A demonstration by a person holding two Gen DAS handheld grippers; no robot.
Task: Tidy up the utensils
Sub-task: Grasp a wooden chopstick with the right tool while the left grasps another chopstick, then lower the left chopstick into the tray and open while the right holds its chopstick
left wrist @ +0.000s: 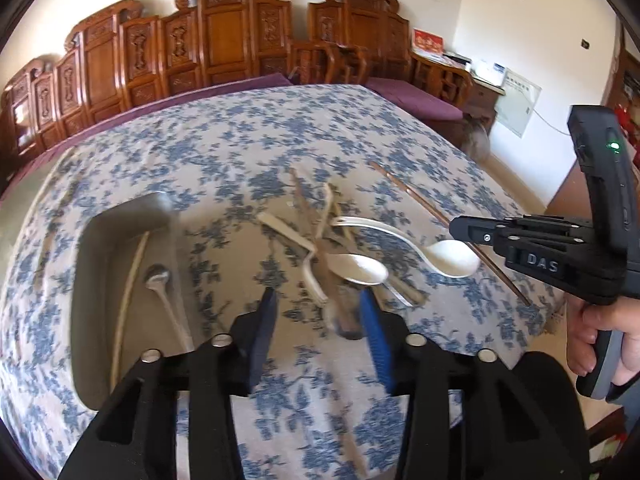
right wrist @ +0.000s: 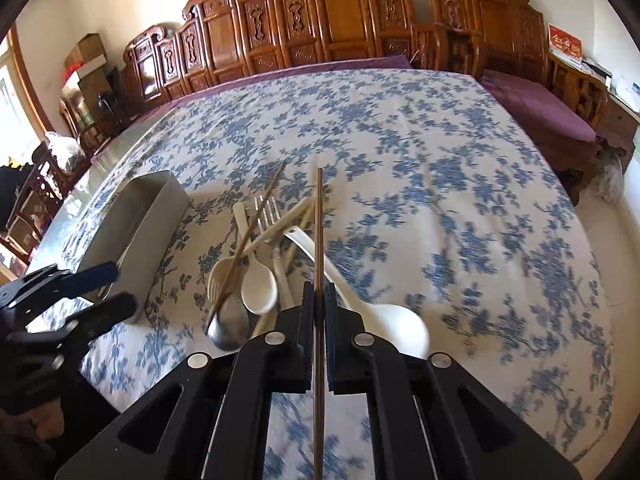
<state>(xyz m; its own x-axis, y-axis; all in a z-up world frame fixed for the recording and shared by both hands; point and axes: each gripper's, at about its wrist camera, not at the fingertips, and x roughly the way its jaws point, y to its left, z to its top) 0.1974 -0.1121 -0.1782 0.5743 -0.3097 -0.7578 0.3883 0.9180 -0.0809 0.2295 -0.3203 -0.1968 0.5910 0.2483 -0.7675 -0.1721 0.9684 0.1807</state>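
My right gripper (right wrist: 319,286) is shut on a brown chopstick (right wrist: 319,220), which sticks forward over the utensil pile. In the left wrist view that gripper (left wrist: 454,230) comes in from the right with the chopstick (left wrist: 408,193) slanting across the cloth. The pile holds a white ceramic spoon (right wrist: 400,328), a white plastic spoon (right wrist: 259,286), a metal spoon (right wrist: 230,326), a fork (right wrist: 266,210) and pale chopsticks. My left gripper (left wrist: 318,294) stands open above the cloth just before the pile, with nothing between its fingers. A metal tray (left wrist: 128,212) on the left holds a pale chopstick (left wrist: 128,292) and a metal spoon (left wrist: 158,276).
A blue floral cloth (right wrist: 440,200) covers the big table. Carved wooden benches (right wrist: 344,12) with purple cushions line the far side. The table's edge drops off at the right. A person's hand (left wrist: 600,320) grips the right gripper's handle.
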